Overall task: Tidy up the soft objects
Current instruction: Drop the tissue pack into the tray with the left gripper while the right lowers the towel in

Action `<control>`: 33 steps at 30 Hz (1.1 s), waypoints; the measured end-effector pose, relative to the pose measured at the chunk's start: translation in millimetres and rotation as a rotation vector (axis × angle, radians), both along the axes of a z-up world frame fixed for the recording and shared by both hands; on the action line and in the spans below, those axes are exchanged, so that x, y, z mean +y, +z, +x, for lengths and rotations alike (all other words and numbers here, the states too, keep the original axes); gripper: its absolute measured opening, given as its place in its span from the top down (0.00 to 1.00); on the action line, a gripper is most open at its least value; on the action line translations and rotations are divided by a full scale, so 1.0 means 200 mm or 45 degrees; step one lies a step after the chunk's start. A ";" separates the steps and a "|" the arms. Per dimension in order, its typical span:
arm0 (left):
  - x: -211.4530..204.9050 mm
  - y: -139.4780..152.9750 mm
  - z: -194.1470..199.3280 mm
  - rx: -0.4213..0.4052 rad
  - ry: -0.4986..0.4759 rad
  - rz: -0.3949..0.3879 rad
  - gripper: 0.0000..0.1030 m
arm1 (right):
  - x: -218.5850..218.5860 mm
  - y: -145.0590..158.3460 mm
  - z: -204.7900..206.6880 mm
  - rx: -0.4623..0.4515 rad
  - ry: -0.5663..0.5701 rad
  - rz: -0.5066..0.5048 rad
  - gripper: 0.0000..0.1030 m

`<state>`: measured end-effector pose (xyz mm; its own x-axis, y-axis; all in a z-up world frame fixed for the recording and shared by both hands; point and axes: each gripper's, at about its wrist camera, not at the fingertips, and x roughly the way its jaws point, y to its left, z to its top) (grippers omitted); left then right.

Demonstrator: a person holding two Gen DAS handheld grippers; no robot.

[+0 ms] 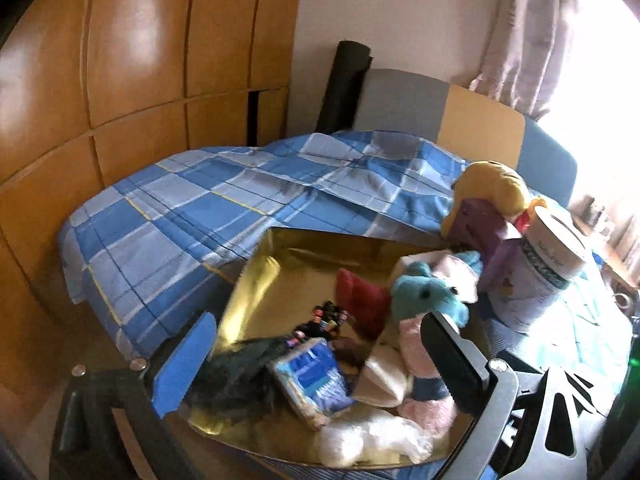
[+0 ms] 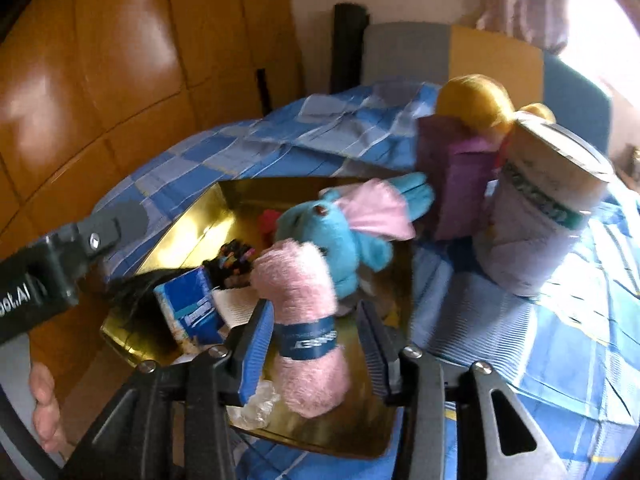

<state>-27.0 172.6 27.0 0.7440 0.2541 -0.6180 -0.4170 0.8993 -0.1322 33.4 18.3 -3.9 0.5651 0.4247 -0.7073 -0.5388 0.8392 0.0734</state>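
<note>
A gold box lies open on the bed with soft things in it: a blue plush elephant, a red plush piece, a pink yarn skein with a blue band, a tissue pack and black hair with beads. My right gripper straddles the skein, which rests in the box against the elephant. The left pad touches its band and a gap shows at the right pad. My left gripper hangs wide open over the box's near side, holding nothing.
A yellow plush, a purple carton and a tall tin stand right of the box on the blue plaid cover. A wooden wardrobe fills the left. A person's hand shows at the lower left.
</note>
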 end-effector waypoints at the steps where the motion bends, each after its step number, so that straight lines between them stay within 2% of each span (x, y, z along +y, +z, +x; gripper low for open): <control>1: -0.01 0.00 -0.01 -0.009 -0.001 -0.005 0.00 | -0.02 0.01 -0.01 -0.022 -0.034 -0.002 0.57; 6: -0.08 0.00 -0.04 -0.008 -0.030 -0.007 0.00 | -0.08 0.07 -0.05 -0.131 -0.162 -0.048 0.57; 9: -0.12 0.00 -0.04 0.030 -0.016 0.027 0.00 | -0.11 0.09 -0.06 -0.153 -0.212 -0.071 0.57; 15: -0.19 0.01 -0.08 0.012 -0.001 0.085 0.00 | -0.17 0.08 -0.08 -0.137 -0.253 -0.054 0.57; 22: -0.21 -0.01 -0.09 0.019 0.022 0.086 0.00 | -0.21 0.09 -0.11 -0.142 -0.265 -0.026 0.57; 33: -0.24 -0.06 -0.07 0.078 -0.015 0.086 0.00 | -0.22 0.06 -0.11 -0.122 -0.268 -0.023 0.57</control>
<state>-40.6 123.6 14.5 0.7088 0.2882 -0.6438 -0.4114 0.9103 -0.0455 11.5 -26.4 8.5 0.7052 0.2781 -0.6522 -0.3552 0.9347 0.0145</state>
